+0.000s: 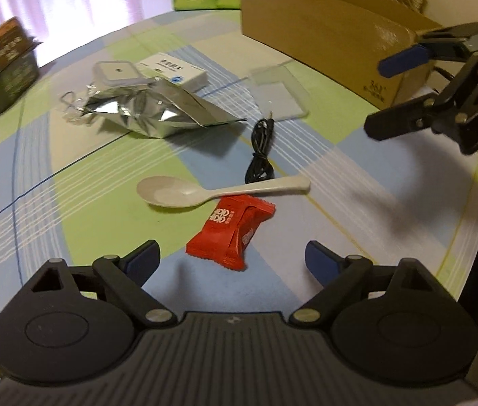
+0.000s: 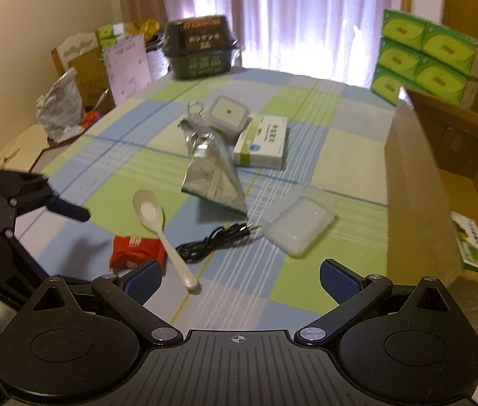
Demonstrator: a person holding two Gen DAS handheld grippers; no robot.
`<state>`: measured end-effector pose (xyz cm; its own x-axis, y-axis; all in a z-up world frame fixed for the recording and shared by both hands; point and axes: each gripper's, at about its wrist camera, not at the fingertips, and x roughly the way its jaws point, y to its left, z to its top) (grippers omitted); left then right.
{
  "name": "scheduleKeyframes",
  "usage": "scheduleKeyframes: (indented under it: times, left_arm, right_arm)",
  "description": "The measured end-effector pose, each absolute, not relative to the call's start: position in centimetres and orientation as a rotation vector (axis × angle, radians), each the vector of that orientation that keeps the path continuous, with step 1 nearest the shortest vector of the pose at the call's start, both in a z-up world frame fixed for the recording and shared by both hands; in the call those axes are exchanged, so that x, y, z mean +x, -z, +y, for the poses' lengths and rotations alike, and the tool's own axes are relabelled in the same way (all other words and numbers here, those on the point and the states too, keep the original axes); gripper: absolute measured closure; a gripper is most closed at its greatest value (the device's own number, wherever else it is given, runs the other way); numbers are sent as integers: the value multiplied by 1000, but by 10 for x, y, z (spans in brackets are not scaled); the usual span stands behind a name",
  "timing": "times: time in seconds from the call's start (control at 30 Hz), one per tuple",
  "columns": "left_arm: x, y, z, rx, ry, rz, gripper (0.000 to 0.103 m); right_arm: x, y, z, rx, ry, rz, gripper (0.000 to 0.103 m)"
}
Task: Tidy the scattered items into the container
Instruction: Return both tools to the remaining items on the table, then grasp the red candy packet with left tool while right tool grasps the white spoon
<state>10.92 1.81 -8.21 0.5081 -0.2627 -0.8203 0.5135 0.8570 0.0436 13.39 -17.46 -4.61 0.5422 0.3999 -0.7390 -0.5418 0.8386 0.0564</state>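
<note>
The red snack packet [image 1: 230, 233] lies on the checked tablecloth [image 1: 69, 203], just ahead of the left gripper [image 1: 232, 257], whose jaws stand wide apart and empty. Its long axis runs from 7 to 1 o'clock in the left wrist view. Touching its far edge is a white spoon [image 1: 205, 191], bowl toward 9 o'clock, handle toward 3 o'clock. A coiled black cable [image 1: 260, 150] lies beyond the spoon at 12 o'clock, plug pointing away. Farther at 11 o'clock sit a silver foil bag [image 1: 157, 108], a white box [image 1: 178, 71] and a small square lidded tub [image 1: 115, 72]. A clear plastic case [image 1: 277, 91] lies near the cardboard box [image 1: 323, 34] at 1 o'clock. The right gripper [image 2: 240, 279] hovers, jaws apart, holding nothing.
</note>
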Motion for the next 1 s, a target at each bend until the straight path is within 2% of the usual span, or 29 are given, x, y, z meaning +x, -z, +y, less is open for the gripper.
scheduleKeyframes:
  times: [0.1, 0.2, 0.23, 0.27, 0.33, 0.47, 0.5, 0.53, 0.57, 0.73, 0.77, 0.8, 0.83, 0.93, 0.97, 1.0]
  left_arm:
    - [116, 89, 19, 318, 501, 936, 15]
    - [123, 94, 20, 320, 529, 945, 22]
    - [125, 96, 20, 326, 531, 946, 26]
    - [126, 98, 19, 334, 531, 946, 29]
    - [128, 100, 18, 346, 543, 939, 32]
    - [132, 103, 17, 340, 580, 930, 32]
    - [132, 103, 17, 340, 582, 929, 33]
    - [134, 103, 17, 339, 585, 927, 37]
    - [135, 104, 17, 336, 588, 926, 41]
    - [139, 104, 18, 337, 596, 922, 62]
    - [139, 103, 19, 339, 597, 922, 65]
    - [139, 103, 19, 340, 600, 925, 67]
    - [138, 103, 19, 343, 604, 927, 69]
    - [136, 102, 19, 348, 615, 928, 71]
    - [135, 102, 19, 353, 615, 927, 72]
    - [134, 101, 19, 355, 614, 926, 72]
  right_arm:
    - [134, 56, -166, -225, -601, 831, 0]
    - [137, 66, -159, -247, -637, 839, 0]
    - [138, 70, -158, -249, -656, 847, 12]
    - [140, 74, -155, -250, -669, 858, 19]
    - [144, 82, -152, -257, -689, 873, 21]
    - [150, 93, -145, -278, -741, 881, 22]
    - [151, 95, -142, -294, -757, 877, 29]
    - [153, 97, -139, -310, -773, 878, 40]
    - [154, 99, -136, -329, -784, 878, 42]
    - [161, 106, -125, -374, -830, 868, 43]
    - [162, 108, -123, -385, -837, 869, 46]
    - [162, 110, -121, -399, -846, 871, 57]
    - [162, 111, -119, -410, -852, 874, 62]
    - [162, 115, -116, -416, -860, 874, 62]
    - [162, 115, -116, -412, -860, 873, 65]
    - [162, 116, -116, -407, -864, 875, 82]
